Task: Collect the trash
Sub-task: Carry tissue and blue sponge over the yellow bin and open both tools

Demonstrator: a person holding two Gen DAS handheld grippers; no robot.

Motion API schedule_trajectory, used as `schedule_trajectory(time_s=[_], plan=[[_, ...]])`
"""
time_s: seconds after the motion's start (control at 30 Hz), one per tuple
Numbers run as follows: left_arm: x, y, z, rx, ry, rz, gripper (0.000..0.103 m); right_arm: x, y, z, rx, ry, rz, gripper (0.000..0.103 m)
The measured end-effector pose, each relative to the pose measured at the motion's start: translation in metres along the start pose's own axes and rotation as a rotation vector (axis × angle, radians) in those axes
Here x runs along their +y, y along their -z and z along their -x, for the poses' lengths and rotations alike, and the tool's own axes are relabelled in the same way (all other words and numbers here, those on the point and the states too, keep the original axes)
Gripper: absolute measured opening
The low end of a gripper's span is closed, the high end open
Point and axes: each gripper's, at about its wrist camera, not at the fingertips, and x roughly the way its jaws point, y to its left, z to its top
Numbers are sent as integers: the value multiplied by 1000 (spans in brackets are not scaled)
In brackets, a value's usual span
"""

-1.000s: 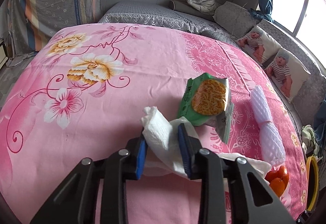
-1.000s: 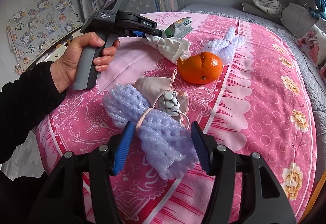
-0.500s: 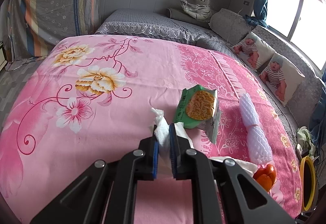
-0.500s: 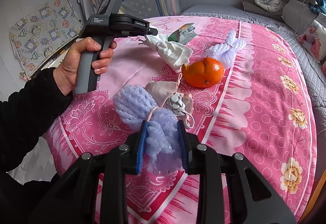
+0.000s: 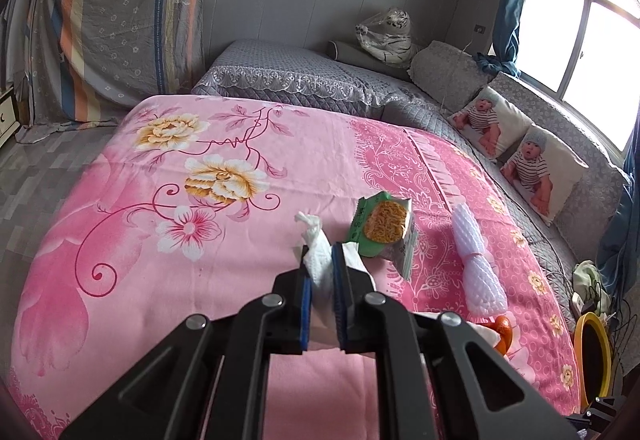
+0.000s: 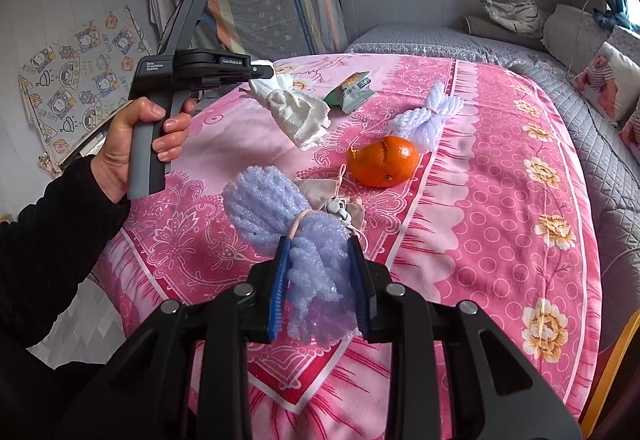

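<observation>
One pink floral bedspread [image 5: 168,240], grey bedroom

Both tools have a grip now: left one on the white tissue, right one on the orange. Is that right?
Not quite. The left tool does clamp the white tissue, but the right tool is shut on the purple foam net, as the right wrist view shows. The orange lies on the pink bedspread, apart from that tool.
</observation>
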Motion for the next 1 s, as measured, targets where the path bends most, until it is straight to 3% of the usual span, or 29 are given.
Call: schedule_trajectory(time_s=[0.43, 1.0], plan=[[-22, 2, 29, -29, 31, -35, 9, -26, 1, 31, -74, 106, -73, 26], [-131, 15, 27, -7, 154, -197, 9, -88, 15, 74, -150, 242, -219, 26]])
